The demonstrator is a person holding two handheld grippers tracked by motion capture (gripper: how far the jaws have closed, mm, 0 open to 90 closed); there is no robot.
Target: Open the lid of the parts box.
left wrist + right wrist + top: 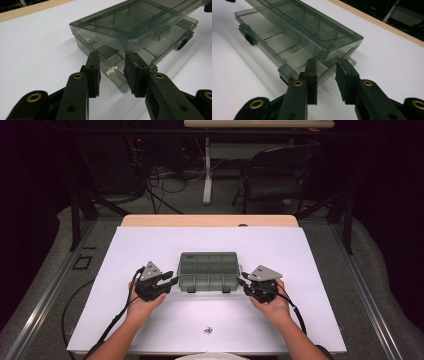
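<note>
The box sat near the middle of the white mat, between the two hands. It was a clear, grey plastic box with little rooms inside. Its lid was lifted a bit off the tray, so a gap showed along the front. Two small latches hung at the front edge.

The box looked light and stiff. Its smooth sides looked slippery, and the thin lid could bend or crack if squeezed hard. A good place to hold it looked like the lid's front corners, or the short ends of the tray.

The left claw was at the box's left front corner. Its jaws were spread, with nothing pinched, and the tray's corner lay just past them. The right claw was at the right front corner. Its jaws were spread too and held nothing.

A tiny metal bit lay on the mat, well apart from the box, close to the person.
</note>
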